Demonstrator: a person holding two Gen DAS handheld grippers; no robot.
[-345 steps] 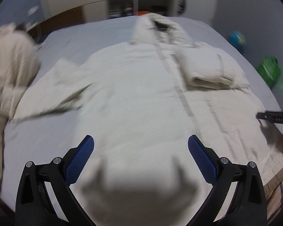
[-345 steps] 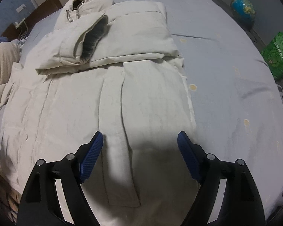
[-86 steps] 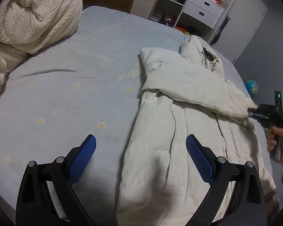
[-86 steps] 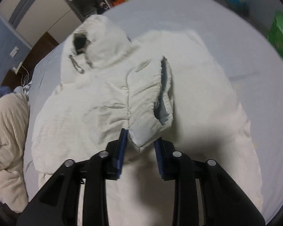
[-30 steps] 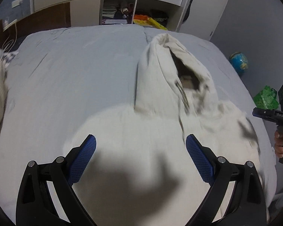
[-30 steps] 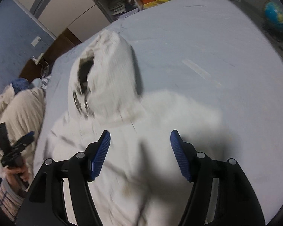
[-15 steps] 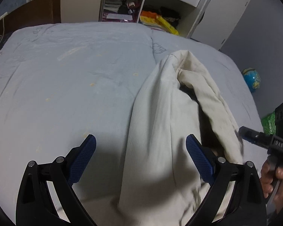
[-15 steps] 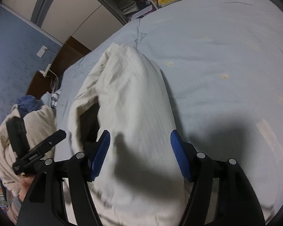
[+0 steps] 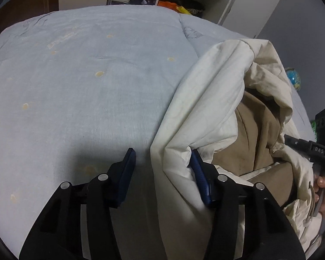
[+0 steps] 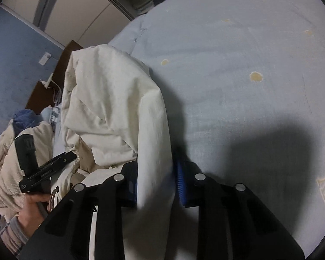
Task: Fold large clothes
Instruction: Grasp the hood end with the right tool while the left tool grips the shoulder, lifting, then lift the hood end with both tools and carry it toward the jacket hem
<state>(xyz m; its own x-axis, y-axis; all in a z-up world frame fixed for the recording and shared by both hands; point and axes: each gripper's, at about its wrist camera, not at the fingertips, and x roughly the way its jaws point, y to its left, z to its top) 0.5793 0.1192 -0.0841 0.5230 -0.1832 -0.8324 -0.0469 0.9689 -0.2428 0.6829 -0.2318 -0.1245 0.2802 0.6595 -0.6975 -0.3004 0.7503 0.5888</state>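
Right tongs just closing, blue pads clamping a fold of the cream padded hooded coat, pale blue bed beneath, left tongs at left

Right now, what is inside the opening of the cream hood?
Inside the hood, the left wrist view shows a tan-brown lining, creased and in shadow. Nothing else shows; deeper in, the hood's folded rim covers the rest.
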